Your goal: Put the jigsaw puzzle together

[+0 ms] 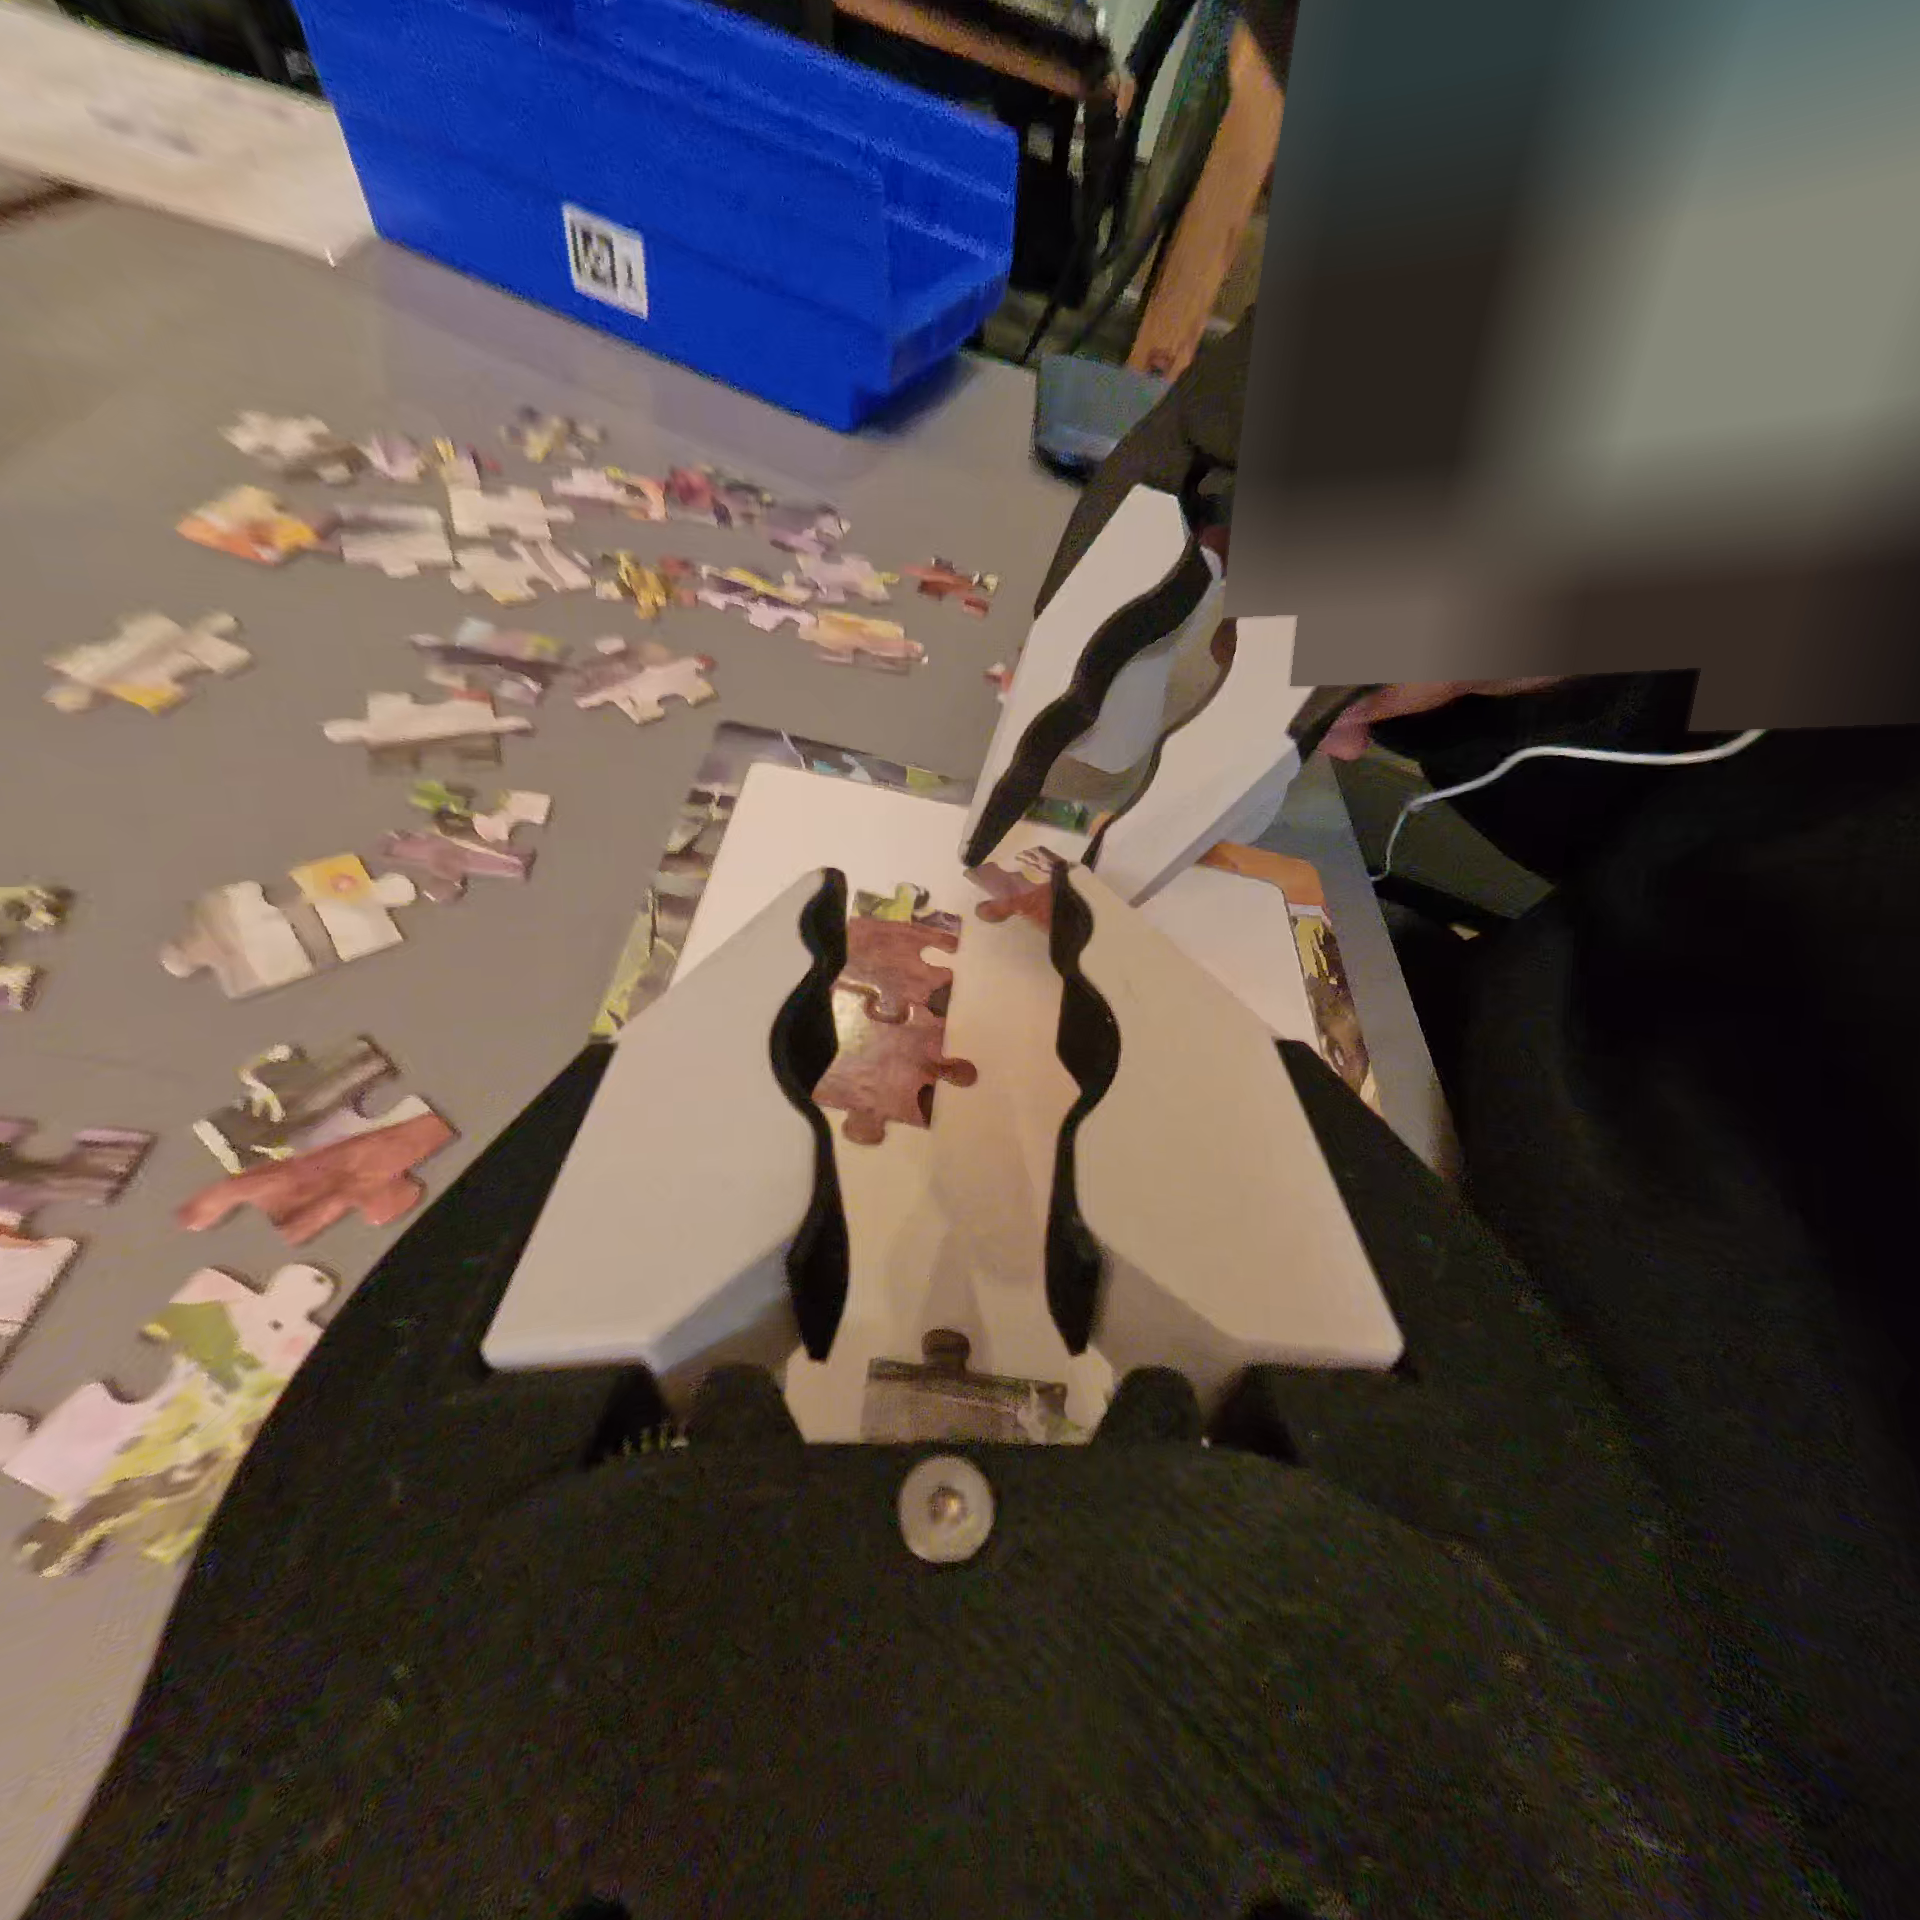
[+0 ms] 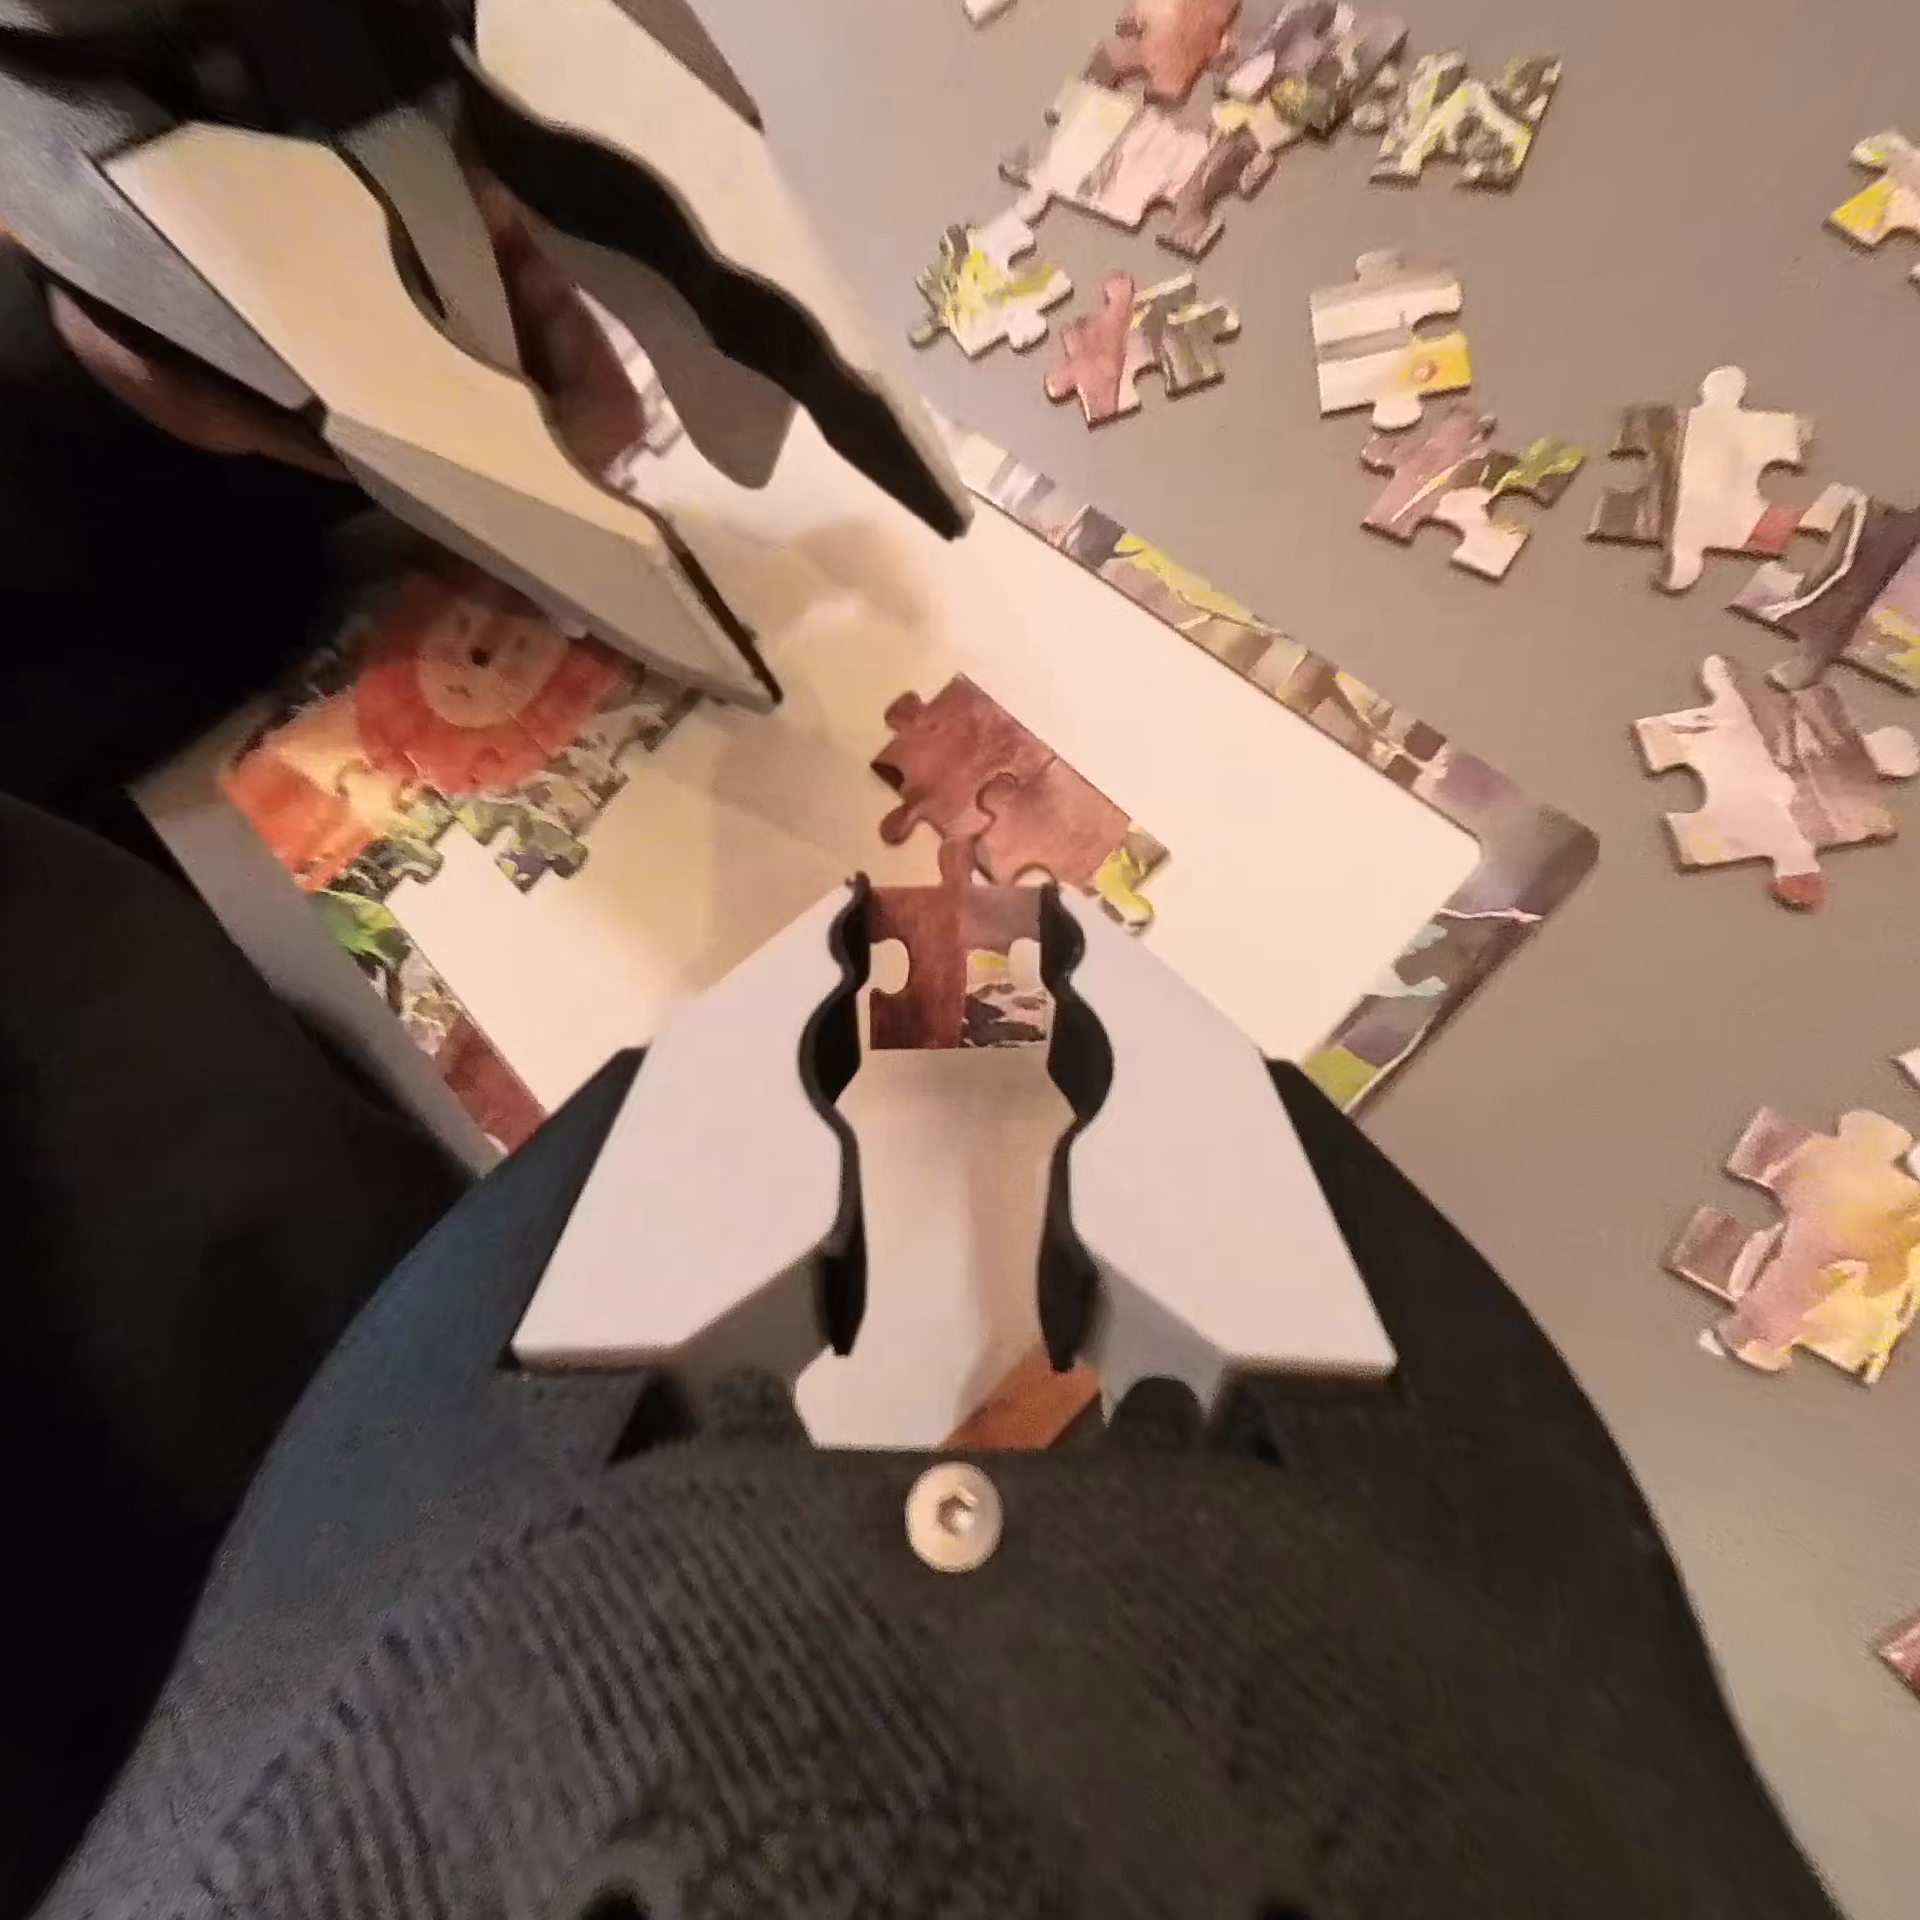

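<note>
Fingers of the right gripper (image 2: 954,894) pinch a brown puzzle piece (image 2: 951,971) at their tips, near the centre of the right wrist view. The piece is held flat between the black pads, its knob touching or just meeting the joined brown pieces (image 2: 1003,795) that lie on the white puzzle tray (image 2: 1247,790).

Fingers of the left gripper (image 1: 940,883) stand spread, nothing between them. Seen through the gap in the left wrist view: the same joined brown cluster (image 1: 894,1023) on the tray (image 1: 831,821). Whether the tips touch the tray, cannot tell.

In the left wrist view the right gripper (image 1: 1029,857) comes in from the upper right, tips down just beyond the cluster. In the right wrist view the left gripper (image 2: 862,608) fills the upper left, angled down over the tray.

Tray has a printed border (image 2: 1455,883), seen at the right of the right wrist view. An assembled patch with an orange lion (image 2: 468,686) sits at left centre of that view, apart from the brown cluster.

Loose pieces (image 1: 436,644) are scattered across the grey table (image 1: 156,343), left half of the left wrist view; more loose pieces (image 2: 1558,436) at the upper right of the right wrist view.

Blue bin (image 1: 665,187) with a white sticker stands at the top of the left wrist view, beyond the loose pieces.
</note>
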The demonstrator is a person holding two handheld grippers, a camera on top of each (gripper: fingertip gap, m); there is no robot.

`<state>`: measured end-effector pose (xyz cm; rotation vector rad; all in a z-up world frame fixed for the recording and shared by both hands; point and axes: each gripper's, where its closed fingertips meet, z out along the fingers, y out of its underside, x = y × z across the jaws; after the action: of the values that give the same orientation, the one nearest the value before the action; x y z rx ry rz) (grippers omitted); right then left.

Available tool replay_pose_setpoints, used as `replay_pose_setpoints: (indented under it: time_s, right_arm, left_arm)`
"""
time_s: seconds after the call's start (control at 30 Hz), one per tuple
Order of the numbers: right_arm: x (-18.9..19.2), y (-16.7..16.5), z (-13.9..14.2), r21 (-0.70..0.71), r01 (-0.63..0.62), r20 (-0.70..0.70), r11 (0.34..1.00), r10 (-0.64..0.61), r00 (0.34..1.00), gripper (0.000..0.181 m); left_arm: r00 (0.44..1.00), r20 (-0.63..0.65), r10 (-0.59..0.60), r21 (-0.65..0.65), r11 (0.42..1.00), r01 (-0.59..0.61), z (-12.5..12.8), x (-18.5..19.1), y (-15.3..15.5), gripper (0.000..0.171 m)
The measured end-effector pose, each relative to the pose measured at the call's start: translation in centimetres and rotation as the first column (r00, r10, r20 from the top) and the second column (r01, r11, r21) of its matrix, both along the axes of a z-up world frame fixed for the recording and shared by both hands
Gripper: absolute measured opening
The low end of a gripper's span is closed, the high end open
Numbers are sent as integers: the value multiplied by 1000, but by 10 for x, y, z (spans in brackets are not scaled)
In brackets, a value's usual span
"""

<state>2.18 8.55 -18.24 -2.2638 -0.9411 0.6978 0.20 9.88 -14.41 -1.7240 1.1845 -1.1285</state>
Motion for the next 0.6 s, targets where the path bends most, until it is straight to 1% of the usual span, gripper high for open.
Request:
replay_pose_setpoints:
  time_s: [0.1,0.17,0.3,0.43,0.6]
  right_arm:
    - [1,-3,-8,-40,-9,25,999,10,1000,30]
    - [4,-4,-13,-52,-12,42,999,14,999,30]
    - [8,-3,-19,-34,-23,101,999,26,995,30]
    - [13,5,-24,-1,-24,176,1000,24,984,30]
    - [14,11,-27,6,-38,192,999,37,981,30]
  left_arm:
    - [994,-108,37,-31,999,-40,-17,0,4,51]
    - [983,-178,40,-46,998,-49,-27,-4,5,59]
    - [979,-205,17,-112,993,-41,-34,-8,3,61]
    - [966,-257,-1,-133,991,-35,-46,-7,-1,64]
    - [950,-308,-52,-160,987,2,-57,-3,-12,66]
